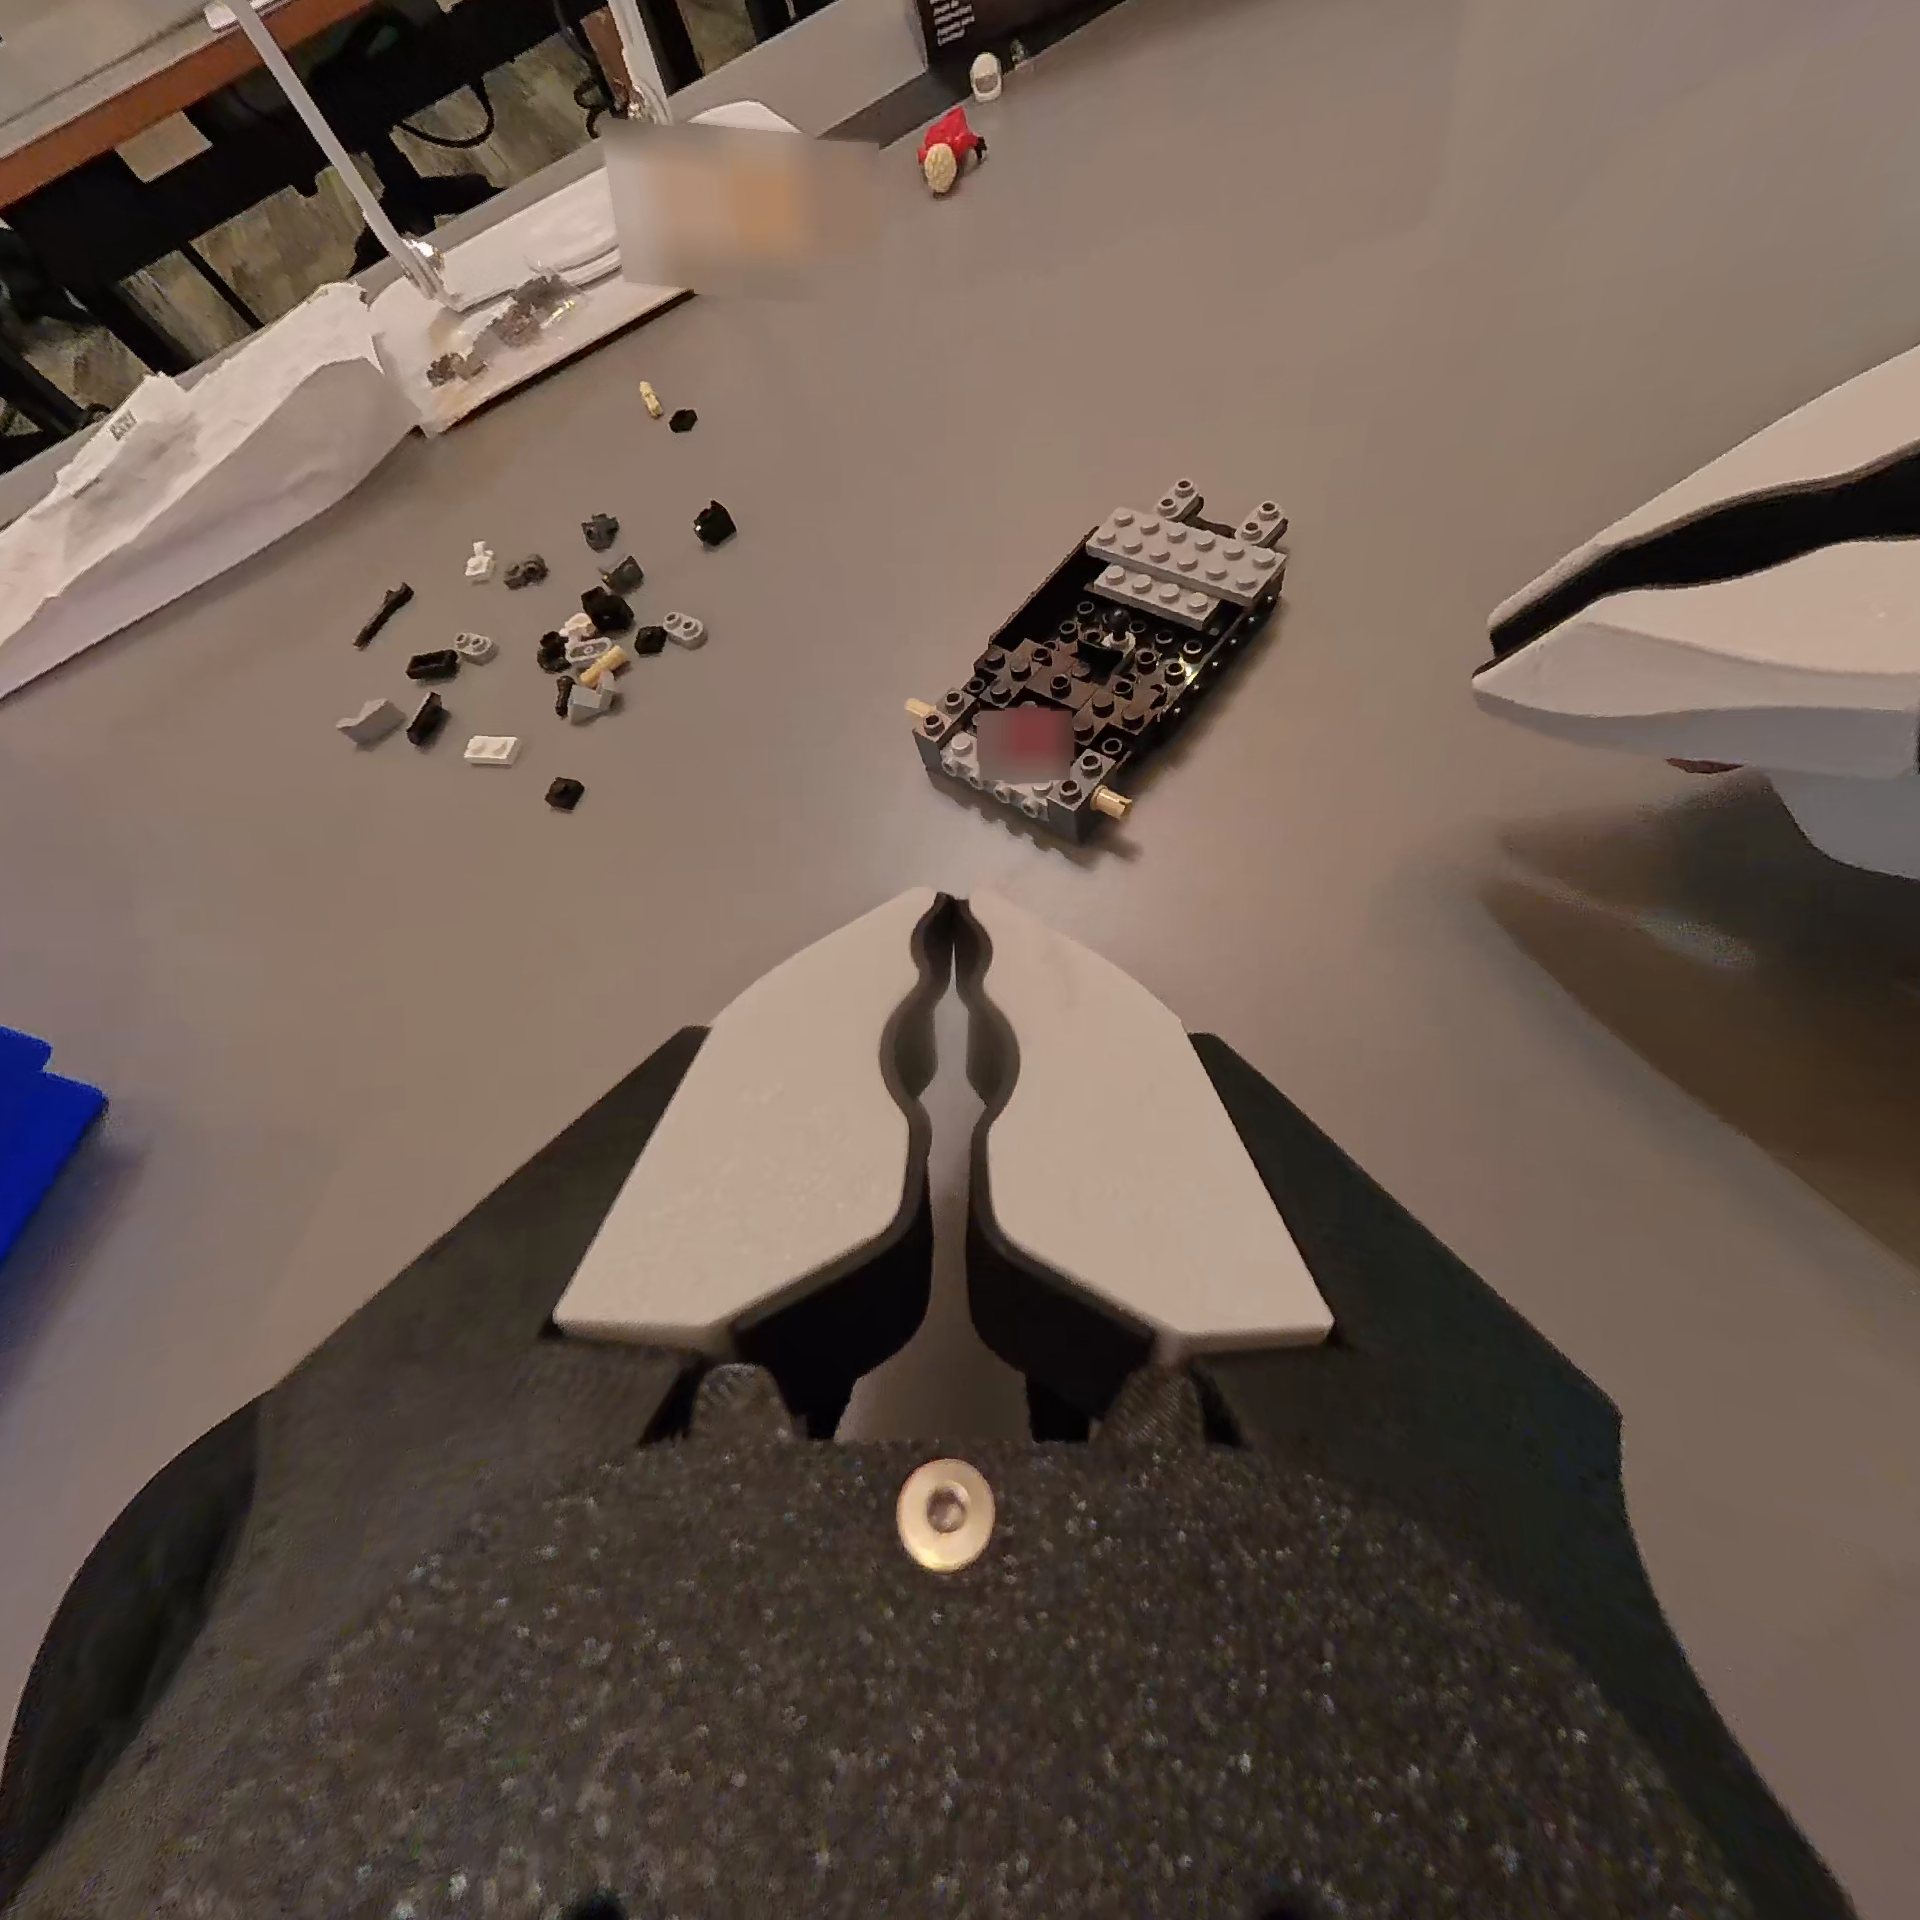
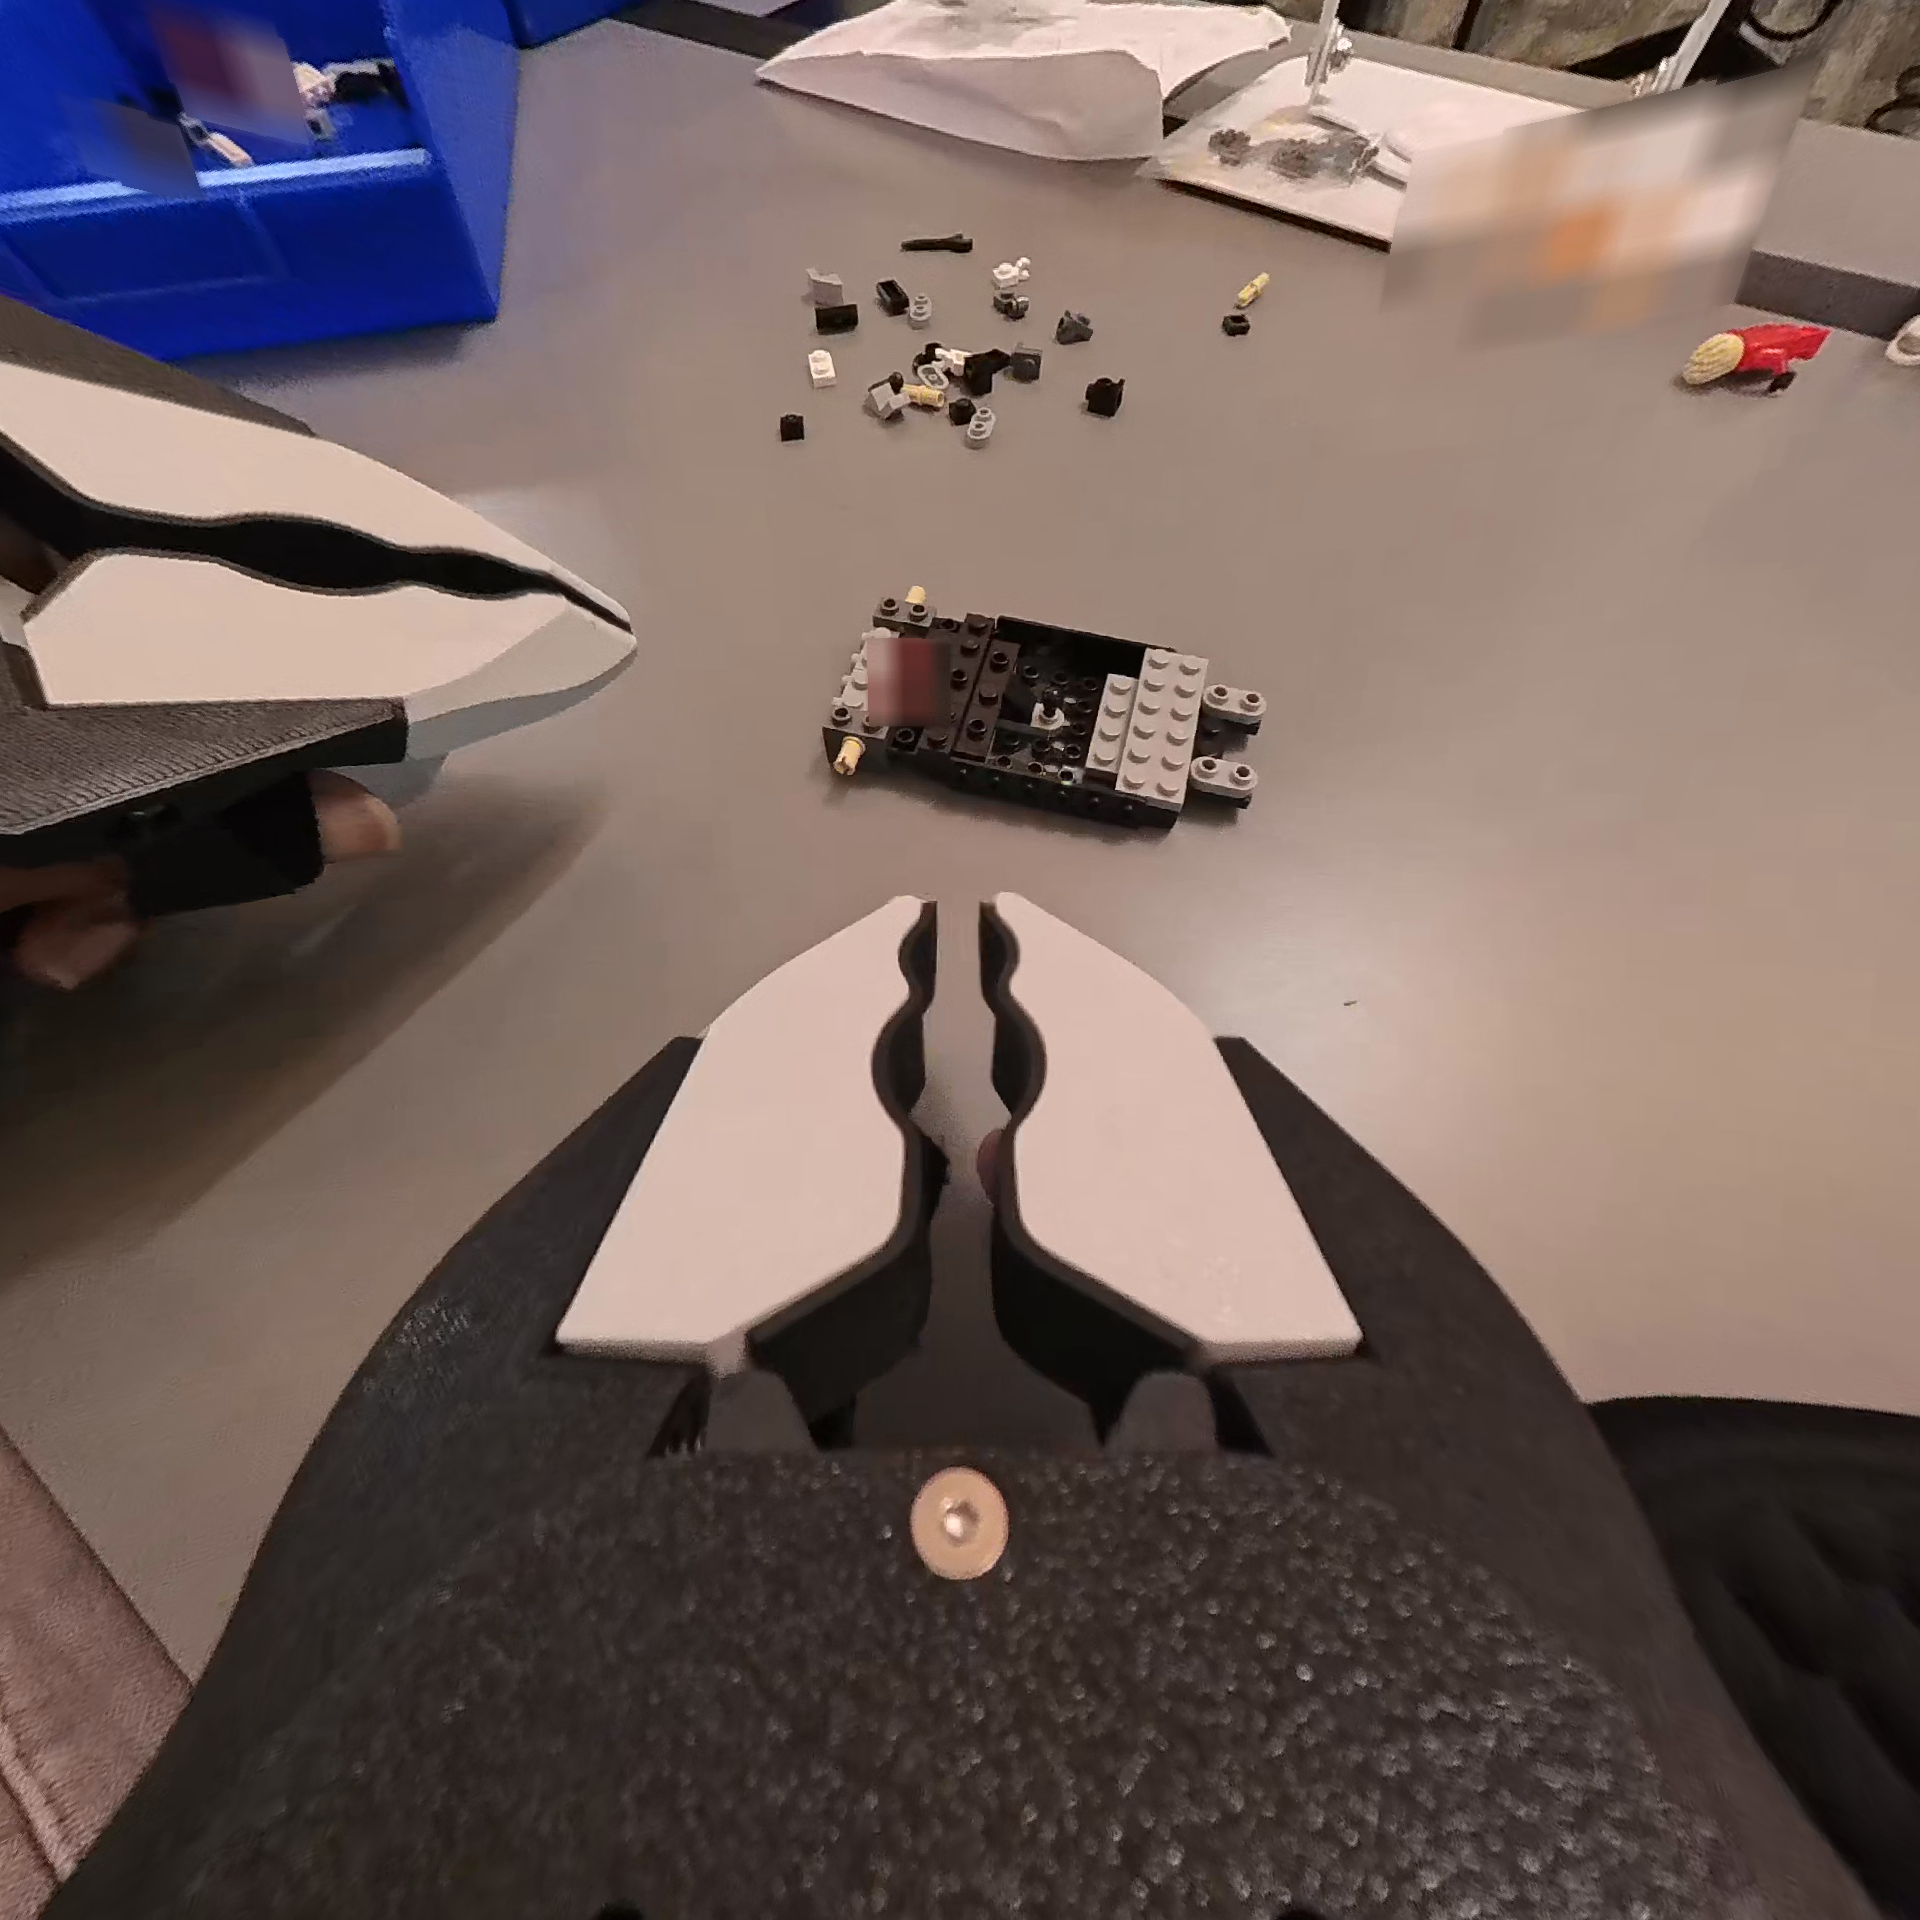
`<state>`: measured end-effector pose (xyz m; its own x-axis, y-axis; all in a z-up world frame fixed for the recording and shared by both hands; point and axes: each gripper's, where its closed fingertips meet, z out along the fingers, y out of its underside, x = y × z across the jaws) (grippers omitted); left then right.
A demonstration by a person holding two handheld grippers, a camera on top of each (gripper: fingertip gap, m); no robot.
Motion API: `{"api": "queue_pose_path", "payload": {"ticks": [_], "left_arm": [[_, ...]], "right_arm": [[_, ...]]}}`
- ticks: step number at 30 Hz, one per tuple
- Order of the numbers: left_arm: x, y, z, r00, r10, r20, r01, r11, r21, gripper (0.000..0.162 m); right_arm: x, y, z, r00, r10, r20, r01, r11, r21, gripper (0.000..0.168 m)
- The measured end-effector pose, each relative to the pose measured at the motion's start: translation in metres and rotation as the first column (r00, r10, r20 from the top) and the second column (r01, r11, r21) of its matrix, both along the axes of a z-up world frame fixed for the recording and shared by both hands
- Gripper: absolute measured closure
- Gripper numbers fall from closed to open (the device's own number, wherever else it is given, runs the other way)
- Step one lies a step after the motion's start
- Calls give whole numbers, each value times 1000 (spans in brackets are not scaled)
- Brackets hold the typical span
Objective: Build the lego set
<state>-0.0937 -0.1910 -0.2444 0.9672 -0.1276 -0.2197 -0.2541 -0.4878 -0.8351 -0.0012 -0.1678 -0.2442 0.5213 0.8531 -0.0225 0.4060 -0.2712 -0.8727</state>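
Left gripper (image 1: 954,902) tips pinched together, empty. Right gripper (image 2: 958,900) slightly parted, empty. Black-and-grey brick chassis (image 2: 1044,717) mid-bench, just ahead of both. Scattered small black, grey and white loose bricks (image 2: 951,343) beyond it, toward the far edge.

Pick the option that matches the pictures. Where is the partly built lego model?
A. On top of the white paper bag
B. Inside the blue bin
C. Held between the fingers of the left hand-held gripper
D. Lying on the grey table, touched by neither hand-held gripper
D: the partly built lego model lies flat on the grey table, with bare table between it and both the left hand-held gripper and the right hand-held gripper.
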Motion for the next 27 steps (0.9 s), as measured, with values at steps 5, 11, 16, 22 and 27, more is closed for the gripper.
{"api": "queue_pose_path", "payload": {"ticks": [5,11,16,22,27], "left_arm": [[0,-1,-2,1000,0,-5,0,1000,5,162],[1,-1,-1,1000,-5,-4,5,1000,10,162],[9,-2,1,999,-46,21,46,999,19,162],[20,-5,12,993,-113,46,112,994,11,150],[5,-1,79,985,-175,-3,174,978,111,151]], "right_arm": [[0,2,2,1000,-3,-11,3,1000,4,161],[-3,-1,3,1000,26,-17,-25,1000,18,157],[-2,-3,5,999,46,-12,-45,998,41,152],[0,-4,19,998,57,-16,-56,997,54,151],[7,15,85,996,71,-55,-60,982,181,152]]}}
